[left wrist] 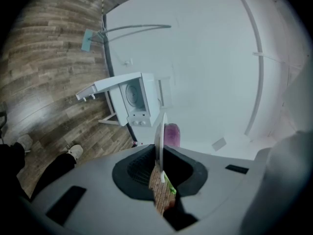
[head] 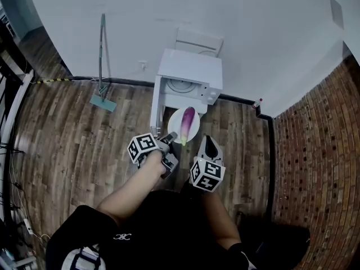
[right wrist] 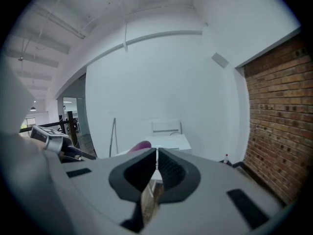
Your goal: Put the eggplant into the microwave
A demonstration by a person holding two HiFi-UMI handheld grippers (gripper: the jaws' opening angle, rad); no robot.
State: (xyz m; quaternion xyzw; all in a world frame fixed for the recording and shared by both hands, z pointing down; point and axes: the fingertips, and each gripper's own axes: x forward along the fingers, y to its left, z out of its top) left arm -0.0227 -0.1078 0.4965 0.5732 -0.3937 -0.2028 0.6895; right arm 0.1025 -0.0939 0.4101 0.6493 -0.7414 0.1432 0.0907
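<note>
Left tool (head: 170, 138): the jaws are nearly together and clamp the rim of a white plate (head: 175, 129) on its near-left side. The rim runs edge-on between the pads.
Right tool (head: 208, 144): the jaws are narrowed onto the thin rim of the same plate on its near-right side.
Eggplant (head: 188, 118): it lies on the plate just ahead of both tools and between them, with the green stem end toward the tools.
Reason for hold: gripping the rim at two points likely keeps the plate level, so the eggplant does not roll off.
Microwave (head: 190, 71): it stands ahead of both tools on a white stand (left wrist: 108, 117). The plate has not yet entered it.
Door (head: 157, 107): it is swung open toward the left tool's side, leaving the cavity exposed to the approach.
Edges to watch: the door edge is beside the left tool's path, and the cavity frame must pass around the plate rim.
Open room: bare wooden floor (head: 84, 139) surrounds the stand. The brick wall (head: 315, 151) is well off to the right tool's side. A floor squeegee (head: 103, 61) leans on the wall, well off to the left tool's side.
Risk: the plate tips if one tool drops lower than the other.
</note>
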